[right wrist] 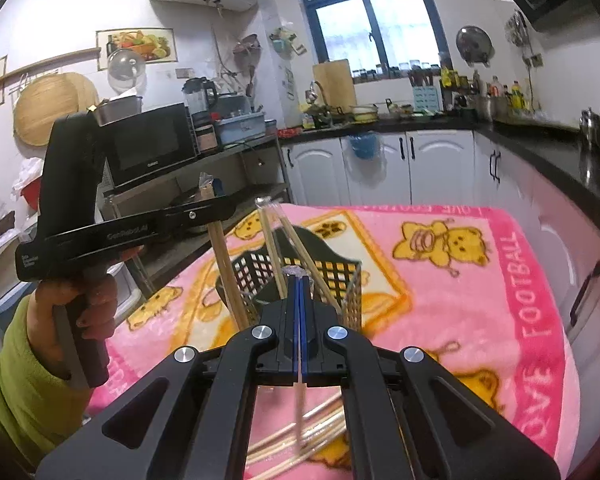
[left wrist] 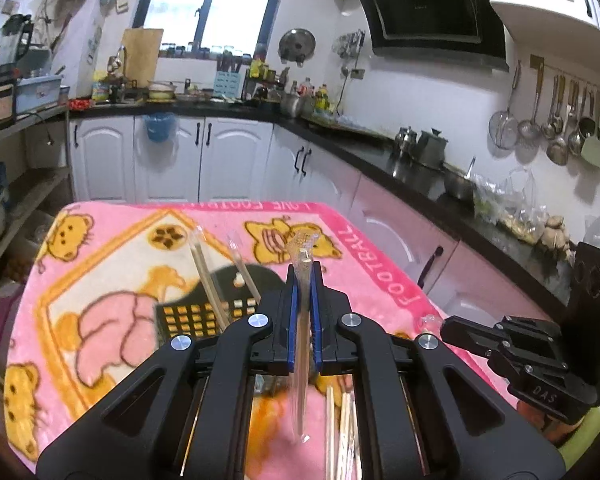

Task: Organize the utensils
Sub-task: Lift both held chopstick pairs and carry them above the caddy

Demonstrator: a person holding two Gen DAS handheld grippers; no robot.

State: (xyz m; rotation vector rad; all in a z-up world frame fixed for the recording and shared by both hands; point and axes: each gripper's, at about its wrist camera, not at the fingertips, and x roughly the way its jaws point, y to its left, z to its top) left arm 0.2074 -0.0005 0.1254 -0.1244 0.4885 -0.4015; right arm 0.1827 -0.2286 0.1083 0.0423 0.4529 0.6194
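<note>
Left wrist view: nearest the lens, loose wooden chopsticks lie on the pink cartoon blanket at 6 o'clock, too overlapped to count. The left gripper is clenched on one plastic-wrapped chopstick pair, long axis running 6 to 12 between the blue pads. Just beyond, at 10 o'clock, sits the single black mesh utensil basket with two wrapped sticks leaning in it. In the right wrist view, the right gripper is clamped on a thin clear-wrapped stick, also lying 6 to 12, and the basket stands directly ahead at 12 o'clock, nearly touching the fingertips, so the right hand seems the nearer one for dropping in. The left gripper's load crosses at 9 o'clock.
</note>
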